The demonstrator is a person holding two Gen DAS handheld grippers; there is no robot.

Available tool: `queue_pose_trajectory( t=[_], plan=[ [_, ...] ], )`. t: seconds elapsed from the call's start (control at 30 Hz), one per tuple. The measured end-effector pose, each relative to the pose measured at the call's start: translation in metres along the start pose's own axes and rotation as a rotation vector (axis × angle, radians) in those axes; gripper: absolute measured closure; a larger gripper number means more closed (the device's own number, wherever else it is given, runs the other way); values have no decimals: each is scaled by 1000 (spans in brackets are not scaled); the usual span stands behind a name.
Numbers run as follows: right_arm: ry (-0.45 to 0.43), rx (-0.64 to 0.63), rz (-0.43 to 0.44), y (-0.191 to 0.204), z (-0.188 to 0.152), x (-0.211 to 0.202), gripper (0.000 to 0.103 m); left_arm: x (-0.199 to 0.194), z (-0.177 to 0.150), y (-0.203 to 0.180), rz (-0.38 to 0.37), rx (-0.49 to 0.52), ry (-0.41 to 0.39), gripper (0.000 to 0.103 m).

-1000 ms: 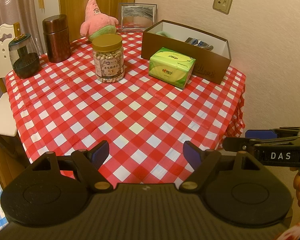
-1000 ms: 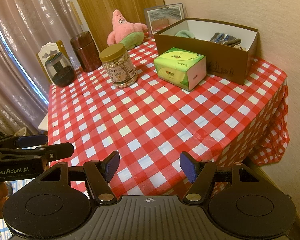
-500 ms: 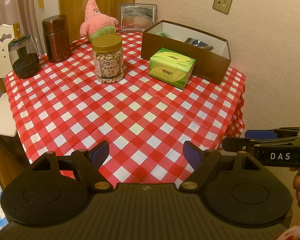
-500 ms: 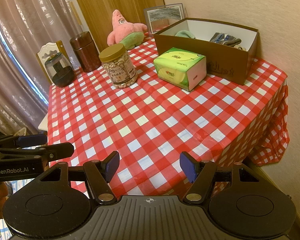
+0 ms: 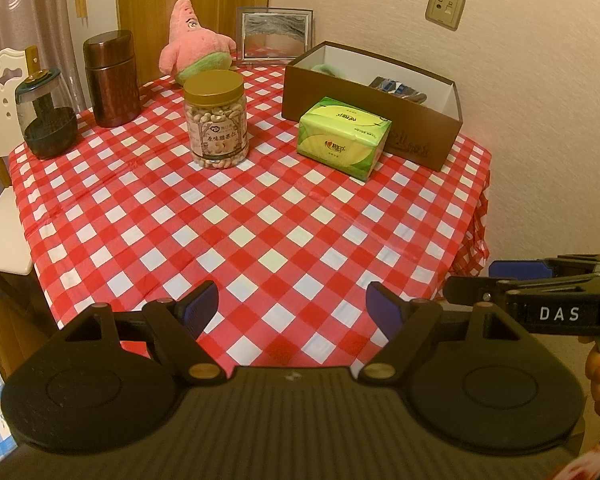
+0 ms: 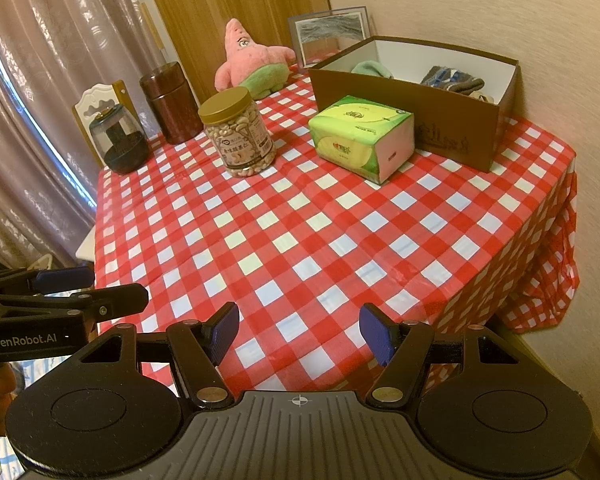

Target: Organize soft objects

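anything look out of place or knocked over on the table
Nothing is spilled or damaged. The pink plush slumps at the table's far edge, outside the brown box that already holds soft items. The tissue pack also sits outside.

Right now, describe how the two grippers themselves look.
Both match: the left gripper and right gripper have black bodies with ribbed centre plates, round discs either side, brass-coloured pivot screws and ribbed blue pads. Side-on, the left one reads "GenRobot.AI" in white, the right one "DAS". No cables or sleeves show; only fingertips behind the handles.
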State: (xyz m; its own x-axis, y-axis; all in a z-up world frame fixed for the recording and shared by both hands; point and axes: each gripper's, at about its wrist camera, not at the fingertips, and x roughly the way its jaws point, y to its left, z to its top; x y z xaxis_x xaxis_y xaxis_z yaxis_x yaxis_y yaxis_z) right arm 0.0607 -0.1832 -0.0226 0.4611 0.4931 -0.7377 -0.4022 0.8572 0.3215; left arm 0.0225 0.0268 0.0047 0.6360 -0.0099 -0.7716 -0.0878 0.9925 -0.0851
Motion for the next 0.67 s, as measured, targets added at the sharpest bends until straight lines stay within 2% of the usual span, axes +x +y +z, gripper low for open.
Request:
queue_pose_trajectory(
  t=[0.67],
  plan=[
    [1,0,0,0,1,1,36,3,1,-2,-4,-6,4,23]
  ],
)
